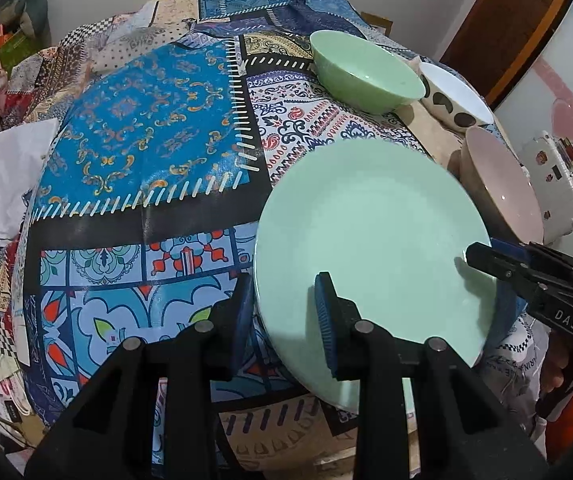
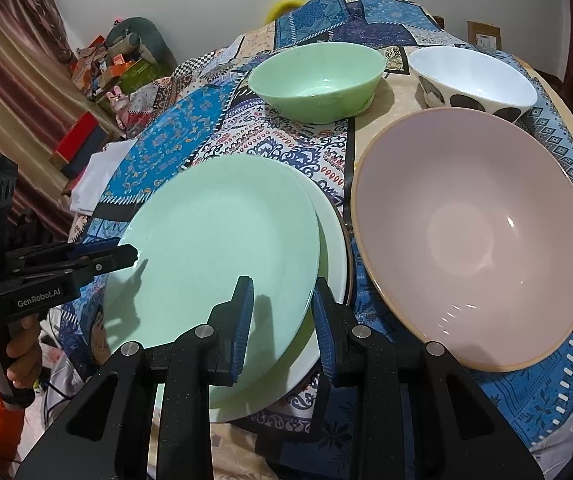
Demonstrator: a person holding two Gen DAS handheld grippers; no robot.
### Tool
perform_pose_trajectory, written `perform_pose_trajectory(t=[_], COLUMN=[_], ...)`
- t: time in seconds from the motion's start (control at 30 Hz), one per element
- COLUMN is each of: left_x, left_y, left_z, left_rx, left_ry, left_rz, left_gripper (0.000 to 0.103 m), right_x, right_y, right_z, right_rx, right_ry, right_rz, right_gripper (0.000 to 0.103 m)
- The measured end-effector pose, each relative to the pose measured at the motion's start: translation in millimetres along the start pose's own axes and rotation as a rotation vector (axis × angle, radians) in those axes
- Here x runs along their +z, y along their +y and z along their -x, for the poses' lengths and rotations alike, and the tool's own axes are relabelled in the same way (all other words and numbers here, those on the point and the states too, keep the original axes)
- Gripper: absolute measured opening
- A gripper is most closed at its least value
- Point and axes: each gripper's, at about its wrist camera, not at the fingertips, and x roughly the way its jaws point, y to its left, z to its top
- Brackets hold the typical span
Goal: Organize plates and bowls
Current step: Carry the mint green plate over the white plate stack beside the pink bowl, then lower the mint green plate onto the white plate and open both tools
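A mint green plate (image 1: 366, 236) (image 2: 214, 252) rests on a white plate (image 2: 332, 248), whose rim shows only in the right wrist view. My left gripper (image 1: 284, 320) (image 2: 126, 256) straddles the green plate's left rim, one pad above and one below, with a gap. My right gripper (image 2: 282, 320) (image 1: 482, 264) straddles its right rim the same way. A pink bowl (image 2: 470, 240) (image 1: 502, 192) sits to the right. A green bowl (image 2: 314, 80) (image 1: 362, 72) and a white bowl with dark spots (image 2: 474, 80) (image 1: 454, 100) stand behind.
The round table carries a patchwork blue cloth (image 1: 146, 128) (image 2: 286, 148). A white folded cloth (image 1: 2, 184) (image 2: 102, 176) lies at its left edge. A white box (image 1: 554, 184) sits beyond the pink bowl. Cluttered shelves (image 2: 118, 68) stand at the back left.
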Motion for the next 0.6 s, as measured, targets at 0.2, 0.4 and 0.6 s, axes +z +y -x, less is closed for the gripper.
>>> perform_pose_trajectory(t=[0.2,0.4,0.6], left_x=[0.6,4.0,10.5], left_y=[-1.5,-7.7,-28.2], left_z=[5.0,23.4,49.2], left_rx=[0.008,0.037,0.038], left_ry=[-0.011,-0.059,-0.128], left_rz=[-0.002,-0.024,-0.067], left_gripper=[0.030,0.030,0.036], right_x=[1.3,4.3,8.7], right_y=[-2.7,-0.1,-6.2], right_z=[10.7,36.0,63.5], right_rx=[-0.031,-0.064,-0.084], right_ry=[-0.035,-0.103,-0.172], right_rz=[0.010,0.047,0.051], right_gripper=[0.027,0.027,0.030])
